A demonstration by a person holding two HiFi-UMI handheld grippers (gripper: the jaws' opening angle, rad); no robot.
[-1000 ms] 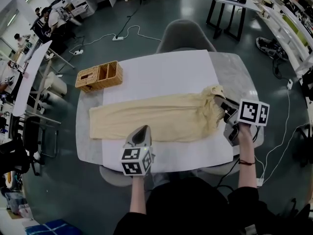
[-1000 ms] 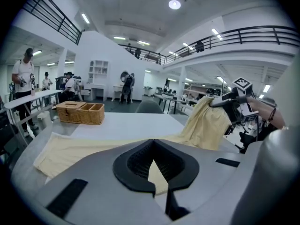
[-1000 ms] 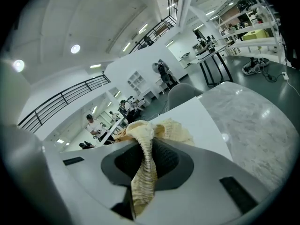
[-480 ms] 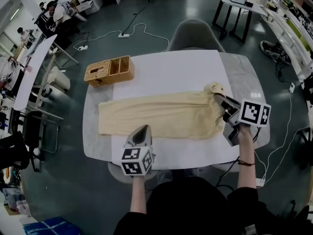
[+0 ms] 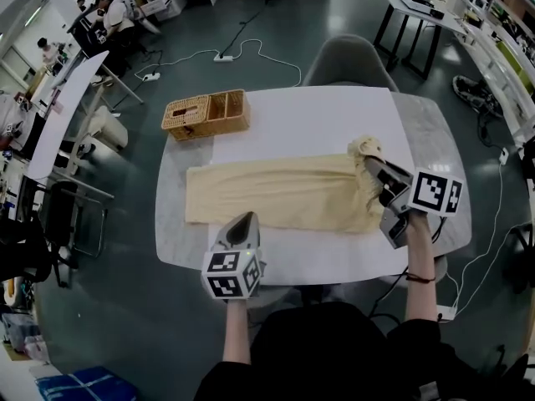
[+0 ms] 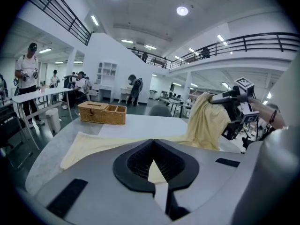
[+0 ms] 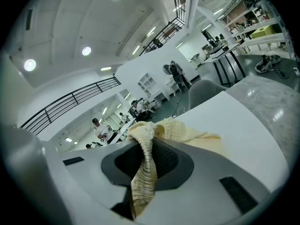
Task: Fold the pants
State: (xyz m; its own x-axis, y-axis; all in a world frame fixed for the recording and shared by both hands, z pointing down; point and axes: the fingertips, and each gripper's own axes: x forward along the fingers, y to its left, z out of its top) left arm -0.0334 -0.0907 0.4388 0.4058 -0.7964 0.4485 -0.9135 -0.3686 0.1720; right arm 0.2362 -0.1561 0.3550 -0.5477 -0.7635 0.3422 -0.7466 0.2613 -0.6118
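Pale yellow pants (image 5: 276, 195) lie lengthwise across the white mat (image 5: 309, 111) on the round table (image 5: 435, 140). My right gripper (image 5: 374, 167) is shut on the waistband end and holds it bunched a little above the table. In the right gripper view (image 7: 146, 142) the ribbed cloth (image 7: 143, 177) hangs down between the jaws. My left gripper (image 5: 242, 220) hovers over the pants' near edge around mid-length, its jaws together with no cloth in them (image 6: 153, 159). The left gripper view shows the flat legs (image 6: 93, 142) and the lifted waist (image 6: 206, 121) draping from the right gripper (image 6: 220, 97).
A wicker basket (image 5: 206, 114) with compartments stands at the table's far left corner (image 6: 102, 113). A grey chair (image 5: 347, 59) is tucked in at the far side. Cables run across the floor, and other desks and people are in the background.
Both grippers have travelled left over the table. The right one carried the waistband end with it, so the pants now look shorter. The leg end stayed about where it was.
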